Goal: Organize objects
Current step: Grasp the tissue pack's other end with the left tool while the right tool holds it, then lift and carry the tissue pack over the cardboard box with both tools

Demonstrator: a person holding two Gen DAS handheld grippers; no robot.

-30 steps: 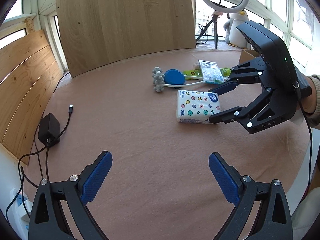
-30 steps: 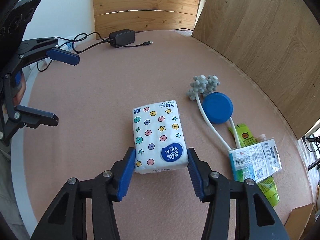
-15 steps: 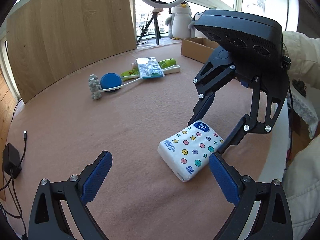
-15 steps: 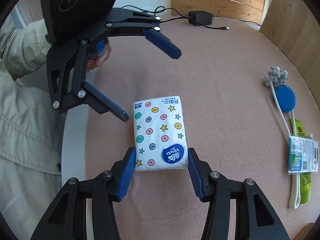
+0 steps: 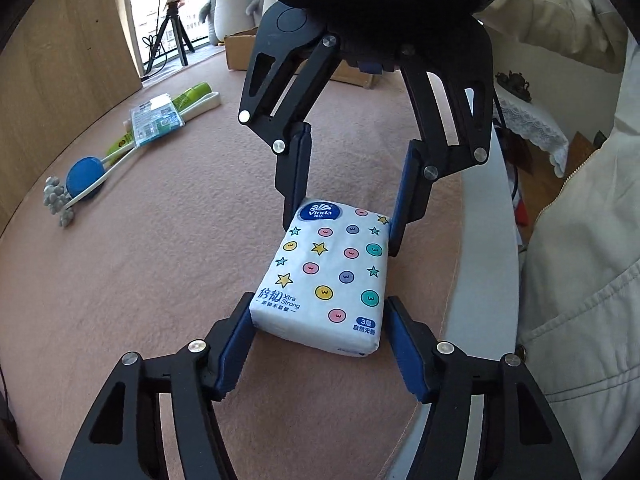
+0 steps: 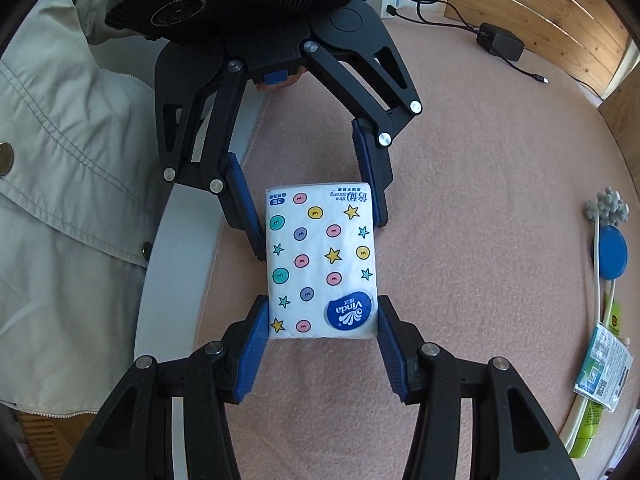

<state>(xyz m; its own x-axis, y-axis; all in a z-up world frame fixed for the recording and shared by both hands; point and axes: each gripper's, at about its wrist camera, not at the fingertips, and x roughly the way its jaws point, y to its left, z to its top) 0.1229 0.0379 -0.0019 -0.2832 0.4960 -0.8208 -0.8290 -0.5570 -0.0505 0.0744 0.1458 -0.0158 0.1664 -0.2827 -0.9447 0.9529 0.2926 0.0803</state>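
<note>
Pink-covered counter [image 5: 168,248], wood panels behind, window light beyond. Near the front rim, a white tissue pack [image 5: 326,276] with coloured dots and stars, flat on the cloth. Left claw [image 5: 320,344] around the pack's near end, blue pads touching or just beside both long sides; whether truly squeezing, cannot tell. Right claw [image 6: 320,330] at the opposite end, by the blue logo, pads likewise pressed to or just beside the sides; grip not certain either. Both claws facing each other across the pack, each one's camera housing filling the top of the other's view. Beige jacket [image 6: 60,200] close against the counter edge, right beside the pack. Well apart, toward the far side: a blue disc [image 5: 84,174], a grey knobby thing on a white stick [image 5: 58,200], a green tube [image 5: 192,94] and a printed packet [image 5: 156,120] lying over it. Cardboard box [image 5: 240,50] and tripod [image 5: 166,46] further back. Black charger [image 6: 500,46] with cable near the slatted wood wall, clear of everything else.
</note>
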